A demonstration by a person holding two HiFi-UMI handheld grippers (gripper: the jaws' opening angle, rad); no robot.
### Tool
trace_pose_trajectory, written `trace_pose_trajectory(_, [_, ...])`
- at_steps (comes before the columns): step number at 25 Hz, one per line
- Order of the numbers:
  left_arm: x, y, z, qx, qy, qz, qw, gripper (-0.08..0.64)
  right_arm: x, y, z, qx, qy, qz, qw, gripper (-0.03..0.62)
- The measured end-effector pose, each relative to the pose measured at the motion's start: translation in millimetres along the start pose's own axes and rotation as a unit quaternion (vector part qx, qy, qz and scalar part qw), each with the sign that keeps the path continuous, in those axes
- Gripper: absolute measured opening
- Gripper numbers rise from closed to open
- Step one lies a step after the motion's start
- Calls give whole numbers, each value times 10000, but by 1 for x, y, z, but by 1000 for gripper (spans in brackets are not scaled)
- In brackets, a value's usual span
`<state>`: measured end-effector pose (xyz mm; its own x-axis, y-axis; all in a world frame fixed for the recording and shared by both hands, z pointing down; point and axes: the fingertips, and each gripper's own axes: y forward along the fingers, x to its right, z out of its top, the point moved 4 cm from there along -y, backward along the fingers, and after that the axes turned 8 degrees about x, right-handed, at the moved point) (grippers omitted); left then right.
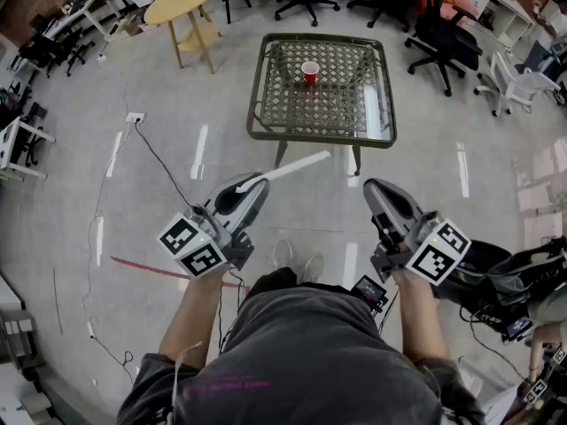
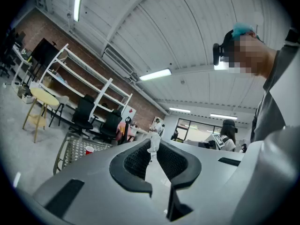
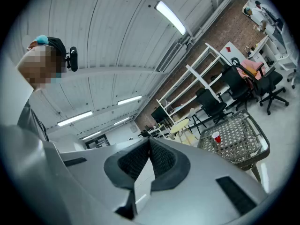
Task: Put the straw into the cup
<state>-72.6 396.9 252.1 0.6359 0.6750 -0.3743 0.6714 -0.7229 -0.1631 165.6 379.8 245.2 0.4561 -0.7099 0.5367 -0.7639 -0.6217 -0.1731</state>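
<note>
A red cup [image 1: 310, 72] stands on the low glass-topped wicker table [image 1: 266, 104] ahead of me, some way beyond both grippers. My left gripper [image 1: 258, 182] is shut on a white straw [image 1: 288, 169], which sticks out forward and to the right over the floor. In the left gripper view the straw [image 2: 153, 146] shows end-on between the closed pads, with the cup [image 2: 89, 150] small at the left. My right gripper [image 1: 372, 188] is held level with the left one, shut and holding nothing. The right gripper view shows its jaws [image 3: 149, 140] pressed together and the cup [image 3: 216, 137] on the table [image 3: 251, 146].
A round wooden table [image 1: 182, 3] stands at the back left, and office chairs [image 1: 443, 34] ring the back and right. Cables and a power strip [image 1: 135, 118] lie on the floor at the left. Another person [image 2: 226, 137] stands in the background.
</note>
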Motion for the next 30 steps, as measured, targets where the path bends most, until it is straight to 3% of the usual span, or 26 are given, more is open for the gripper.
trace_pose_trajectory(10, [3, -8, 1, -21, 13, 14, 10000, 48, -13, 2, -12, -80, 32, 43, 10000, 15])
trace_pose_trajectory(30, [-6, 7, -6, -236, 172, 166, 9994, 48, 2, 17, -29, -377, 293, 24, 9989, 17])
